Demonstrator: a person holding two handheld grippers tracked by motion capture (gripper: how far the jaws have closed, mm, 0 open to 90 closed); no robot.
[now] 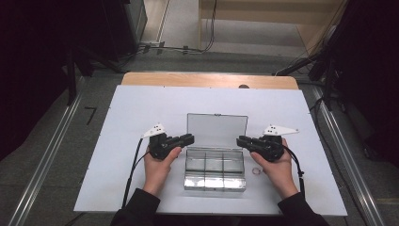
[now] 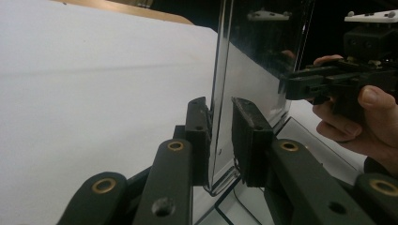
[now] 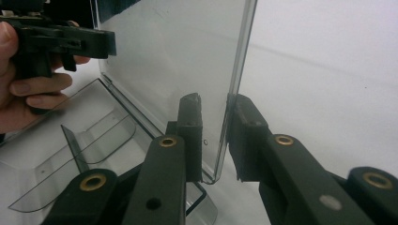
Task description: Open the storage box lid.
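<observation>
A clear plastic compartment box [image 1: 214, 175] lies open on the white table top, its lid [image 1: 216, 129] standing upright at the back. My left gripper [image 1: 190, 138] holds the lid's left edge; in the left gripper view its pads [image 2: 199, 126] sit against both faces of the lid [image 2: 253, 70]. My right gripper [image 1: 240, 140] holds the lid's right edge, and the right gripper view has the lid [image 3: 178, 51] pinched between its pads [image 3: 244, 126]. Each gripper view also takes in the other hand with its gripper, the right gripper [image 2: 300, 86] and the left gripper [image 3: 101, 44].
A small reddish ring [image 1: 256, 171] lies on the white sheet [image 1: 131, 113] just right of the box. Empty compartments with clear dividers [image 3: 75, 150] fill the box base. A wooden table edge [image 1: 207, 80] runs along the back; dark stands flank the table.
</observation>
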